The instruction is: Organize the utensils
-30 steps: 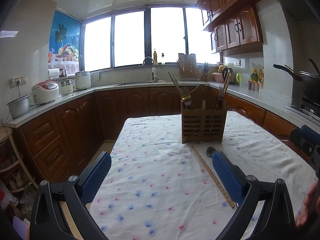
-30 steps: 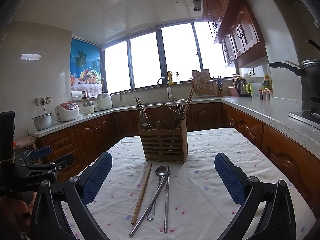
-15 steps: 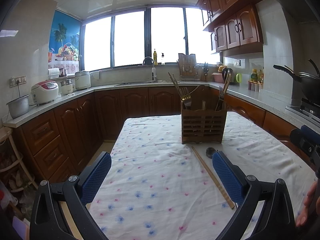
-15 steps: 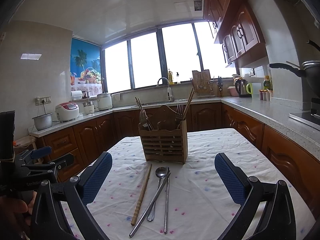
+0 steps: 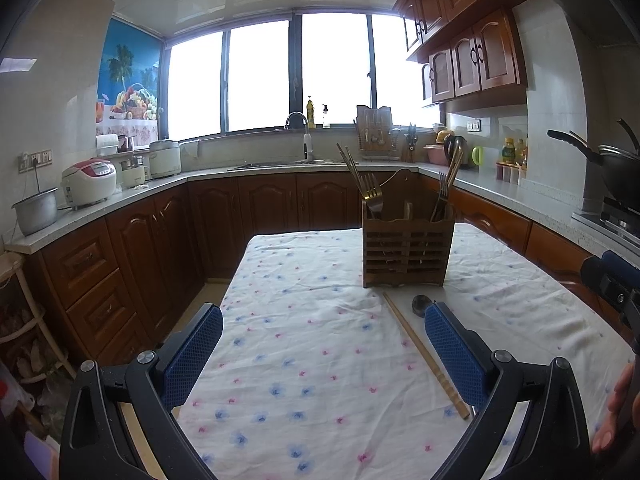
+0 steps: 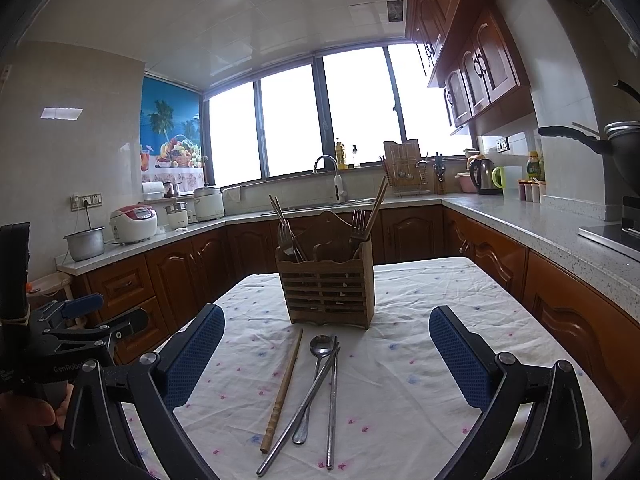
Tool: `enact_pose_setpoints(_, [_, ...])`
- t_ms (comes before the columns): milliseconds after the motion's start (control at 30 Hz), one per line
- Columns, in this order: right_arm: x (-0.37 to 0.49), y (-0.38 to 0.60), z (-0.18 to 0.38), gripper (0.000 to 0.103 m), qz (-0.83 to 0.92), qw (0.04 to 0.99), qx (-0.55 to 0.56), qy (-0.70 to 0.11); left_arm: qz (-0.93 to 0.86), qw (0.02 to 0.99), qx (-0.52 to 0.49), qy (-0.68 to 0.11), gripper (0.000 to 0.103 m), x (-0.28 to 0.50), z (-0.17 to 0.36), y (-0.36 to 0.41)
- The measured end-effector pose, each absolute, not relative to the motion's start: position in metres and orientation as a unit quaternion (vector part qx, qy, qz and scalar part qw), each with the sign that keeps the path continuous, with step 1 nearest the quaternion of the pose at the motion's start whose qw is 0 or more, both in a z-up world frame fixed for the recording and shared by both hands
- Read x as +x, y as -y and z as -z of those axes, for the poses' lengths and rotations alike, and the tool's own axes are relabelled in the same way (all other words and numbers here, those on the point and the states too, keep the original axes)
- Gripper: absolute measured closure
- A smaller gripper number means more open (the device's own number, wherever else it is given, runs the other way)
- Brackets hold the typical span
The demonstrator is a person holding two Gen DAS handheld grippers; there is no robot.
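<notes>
A slatted wooden utensil holder [image 6: 327,292] [image 5: 408,254] stands on the flowered tablecloth with forks and chopsticks upright in it. In front of it lie a wooden chopstick [image 6: 283,388] [image 5: 424,354], a metal spoon [image 6: 316,376] and two metal chopsticks [image 6: 332,400]. In the left wrist view the spoon's bowl [image 5: 421,304] peeks out beside the right finger. My right gripper [image 6: 326,350] is open above these loose utensils, holding nothing. My left gripper [image 5: 322,350] is open over the cloth, left of the wooden chopstick.
The table [image 5: 304,320] sits in a U-shaped kitchen with wooden cabinets and counters. Rice cookers [image 5: 90,180] line the left counter, a sink tap [image 5: 298,136] is at the back, a wok [image 5: 616,168] at the right. The other gripper and a hand [image 6: 28,412] show at the left edge.
</notes>
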State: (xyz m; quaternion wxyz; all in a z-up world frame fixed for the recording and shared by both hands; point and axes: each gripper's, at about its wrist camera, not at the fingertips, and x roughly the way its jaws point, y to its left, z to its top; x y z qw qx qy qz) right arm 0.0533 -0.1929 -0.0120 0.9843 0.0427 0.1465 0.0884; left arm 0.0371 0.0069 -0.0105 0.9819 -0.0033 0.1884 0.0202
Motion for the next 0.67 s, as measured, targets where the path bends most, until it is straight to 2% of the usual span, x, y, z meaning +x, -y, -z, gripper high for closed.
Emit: enact_pose_setpoints(667, [0.065, 0.195, 0.015, 0.000, -0.090, 0.982, 0.046, -0.162, -0.014, 0.979, -0.010, -0.203, 0.001, 0.044, 0.008, 0.006])
